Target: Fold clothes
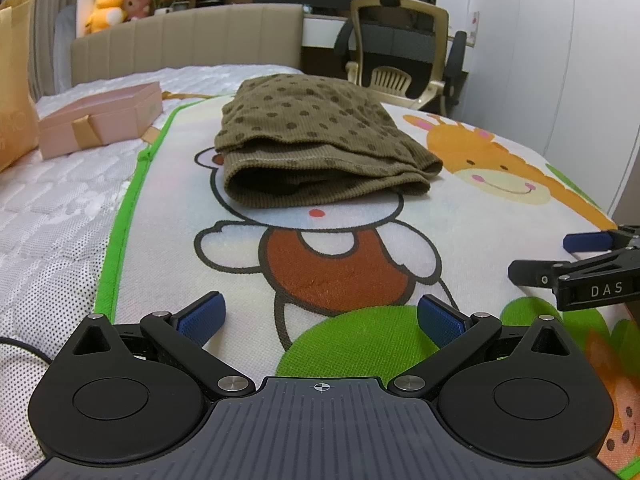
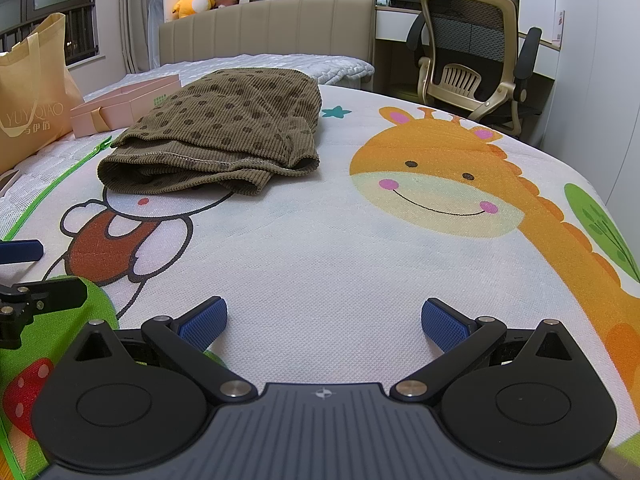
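Observation:
An olive-brown ribbed garment with dark dots [image 1: 320, 136] lies folded into a thick bundle on the cartoon play mat [image 1: 360, 240], well ahead of both grippers. In the right wrist view the same garment [image 2: 224, 132] sits ahead and to the left. My left gripper [image 1: 321, 315] is open, its blue pads spread wide with only mat between them. My right gripper [image 2: 324, 322] is open too and holds nothing. The right gripper's fingers [image 1: 584, 268] show at the right edge of the left wrist view; the left gripper's finger [image 2: 24, 250] shows at the left edge of the right wrist view.
A pink gift box [image 1: 100, 120] and a tan paper bag [image 2: 32, 92] rest on the white mattress [image 1: 52, 216] left of the mat. A beige headboard [image 1: 188, 36] stands behind. An office chair [image 2: 472, 56] stands at the bed's far right, beside white wardrobe doors [image 1: 560, 60].

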Motion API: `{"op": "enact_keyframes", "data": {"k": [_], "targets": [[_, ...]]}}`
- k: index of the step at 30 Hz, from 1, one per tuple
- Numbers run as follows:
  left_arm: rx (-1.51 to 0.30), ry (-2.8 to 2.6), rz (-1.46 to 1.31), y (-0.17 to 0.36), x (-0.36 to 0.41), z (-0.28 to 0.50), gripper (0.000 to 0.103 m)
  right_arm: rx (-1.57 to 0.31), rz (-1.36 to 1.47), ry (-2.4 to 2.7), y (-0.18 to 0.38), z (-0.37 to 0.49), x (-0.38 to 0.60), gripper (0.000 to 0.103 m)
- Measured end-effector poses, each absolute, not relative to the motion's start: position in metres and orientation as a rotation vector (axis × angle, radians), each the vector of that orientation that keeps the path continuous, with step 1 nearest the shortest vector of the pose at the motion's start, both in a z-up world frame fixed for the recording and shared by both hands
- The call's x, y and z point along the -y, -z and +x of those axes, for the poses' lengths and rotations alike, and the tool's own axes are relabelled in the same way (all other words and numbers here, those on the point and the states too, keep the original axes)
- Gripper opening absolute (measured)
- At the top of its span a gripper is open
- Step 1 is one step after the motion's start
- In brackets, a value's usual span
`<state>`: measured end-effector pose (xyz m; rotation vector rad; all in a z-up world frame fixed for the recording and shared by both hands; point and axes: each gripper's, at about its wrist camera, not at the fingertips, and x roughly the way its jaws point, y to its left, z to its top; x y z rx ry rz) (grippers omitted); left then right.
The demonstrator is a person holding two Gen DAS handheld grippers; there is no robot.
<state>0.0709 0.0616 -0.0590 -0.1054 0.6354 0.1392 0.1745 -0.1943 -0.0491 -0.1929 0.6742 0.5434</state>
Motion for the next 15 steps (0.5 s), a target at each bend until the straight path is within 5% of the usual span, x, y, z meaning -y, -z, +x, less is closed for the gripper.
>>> {"op": "enact_keyframes", "data": {"k": [15], "targets": [[-0.658,-0.157,-0.047,0.0603,-0.0562,0.0744,0.103,-0.674,-0.191,-0.543,0.0494,0.1745,0.1946,0.103]]}}
